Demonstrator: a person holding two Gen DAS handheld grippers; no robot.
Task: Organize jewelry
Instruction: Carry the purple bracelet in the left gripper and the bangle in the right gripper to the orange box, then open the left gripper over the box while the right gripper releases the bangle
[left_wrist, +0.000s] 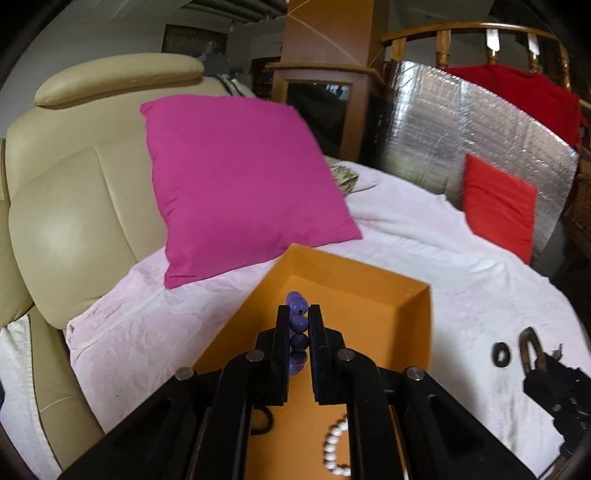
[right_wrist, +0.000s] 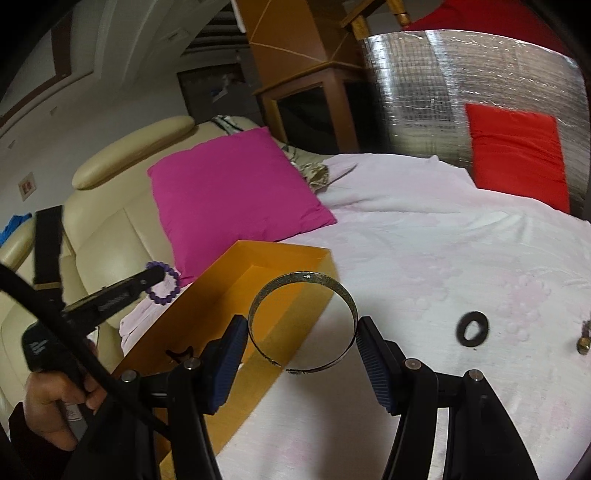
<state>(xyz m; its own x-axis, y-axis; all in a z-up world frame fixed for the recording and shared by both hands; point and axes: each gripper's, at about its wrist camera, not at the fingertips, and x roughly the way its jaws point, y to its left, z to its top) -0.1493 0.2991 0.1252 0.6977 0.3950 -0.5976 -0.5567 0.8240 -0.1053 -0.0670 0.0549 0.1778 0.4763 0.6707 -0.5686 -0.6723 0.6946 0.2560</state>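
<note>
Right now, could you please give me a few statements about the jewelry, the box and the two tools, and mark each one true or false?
1. The left tool is clamped on a purple bead bracelet. True.
2. The right tool holds a white bead bracelet. False: it holds a metal bangle; the white bead bracelet lies in the orange box.
3. The orange box has its lid on. False: it is open at the top.
4. A dark ring lies on the pale cloth outside the box. True.
5. The pink cushion lies inside the box. False: it leans against the cream armchair behind the box.
</note>
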